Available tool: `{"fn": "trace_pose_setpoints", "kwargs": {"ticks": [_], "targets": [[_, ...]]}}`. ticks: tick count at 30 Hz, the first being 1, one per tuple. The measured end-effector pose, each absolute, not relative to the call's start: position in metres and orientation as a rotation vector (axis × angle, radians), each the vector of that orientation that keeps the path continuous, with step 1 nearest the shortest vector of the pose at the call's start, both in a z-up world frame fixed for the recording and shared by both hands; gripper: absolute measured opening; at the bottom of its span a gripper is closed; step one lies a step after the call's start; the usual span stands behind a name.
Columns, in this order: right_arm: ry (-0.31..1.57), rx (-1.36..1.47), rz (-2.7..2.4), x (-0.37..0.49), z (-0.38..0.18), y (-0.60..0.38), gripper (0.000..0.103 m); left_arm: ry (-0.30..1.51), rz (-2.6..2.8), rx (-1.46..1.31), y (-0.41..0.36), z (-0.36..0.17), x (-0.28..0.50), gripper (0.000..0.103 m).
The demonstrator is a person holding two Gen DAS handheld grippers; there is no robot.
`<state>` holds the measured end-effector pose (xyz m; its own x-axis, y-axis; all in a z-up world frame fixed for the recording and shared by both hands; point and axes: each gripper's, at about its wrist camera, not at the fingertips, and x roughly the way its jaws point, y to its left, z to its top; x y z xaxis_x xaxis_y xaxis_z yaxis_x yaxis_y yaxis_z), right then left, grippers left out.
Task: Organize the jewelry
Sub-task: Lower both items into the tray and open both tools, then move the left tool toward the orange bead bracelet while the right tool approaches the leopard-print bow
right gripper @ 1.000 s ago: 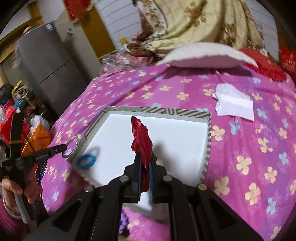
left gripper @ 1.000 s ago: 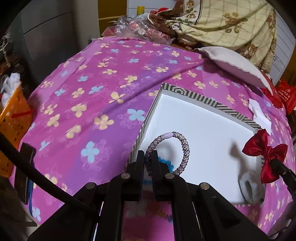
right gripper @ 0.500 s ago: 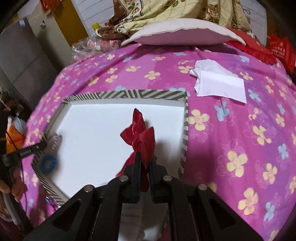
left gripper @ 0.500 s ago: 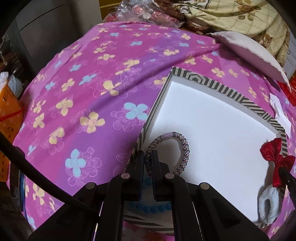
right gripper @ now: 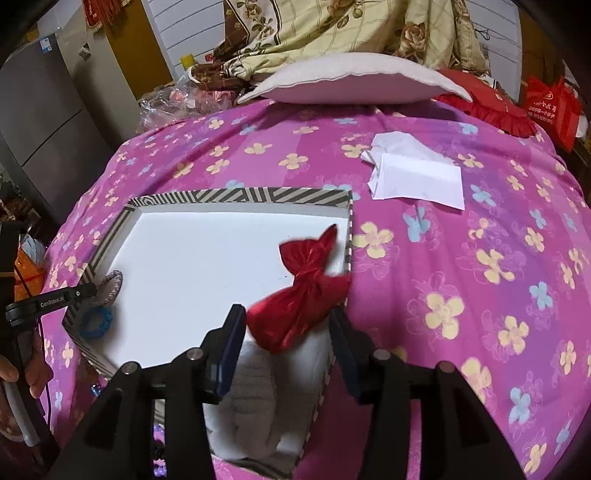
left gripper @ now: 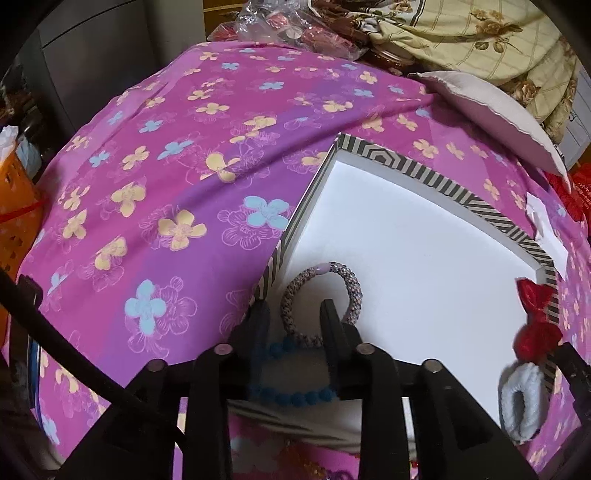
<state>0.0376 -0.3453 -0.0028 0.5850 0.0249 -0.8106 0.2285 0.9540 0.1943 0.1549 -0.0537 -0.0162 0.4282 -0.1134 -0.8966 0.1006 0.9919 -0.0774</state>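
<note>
A shallow white box with a striped rim (left gripper: 436,181) (right gripper: 236,195) lies on the pink flowered bedspread. My left gripper (left gripper: 295,310) is open over the box's near left corner, its jaws on either side of a grey beaded bracelet (left gripper: 349,282) that lies in the box above a blue bead bracelet (left gripper: 295,397). My right gripper (right gripper: 286,315) is open, and the red satin bow (right gripper: 306,291) rests between its jaws at the box's right edge, over a white fluffy scrunchie (right gripper: 255,391). The bow (left gripper: 535,321) and scrunchie (left gripper: 521,402) also show in the left wrist view.
White folded paper (right gripper: 417,173) lies on the bedspread right of the box. A grey pillow (right gripper: 351,79) and a heaped floral quilt (right gripper: 332,29) lie at the back. An orange basket (left gripper: 14,206) stands off the bed's left side.
Both grippers have opened. The left let go of the beaded bracelet, which now lies in the box. The right released the red bow at the box's right edge.
</note>
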Motion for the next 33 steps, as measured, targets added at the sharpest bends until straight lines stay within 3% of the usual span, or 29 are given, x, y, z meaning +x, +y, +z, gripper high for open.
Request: {"fn": "trace_pose_setpoints", "kwargs": {"ticks": [13,33], "targets": [[0.882,0.283,-0.074,-0.022,0.027,-0.323,0.057,1.074,-0.167,-0.029,-0.028,0.012,0.101,0.041],[0.907,0.220,-0.029,-0.120,0.024,-0.286,0.058,1.073,-0.213,-0.038,-0.006,0.010,0.013,0.041]]}}
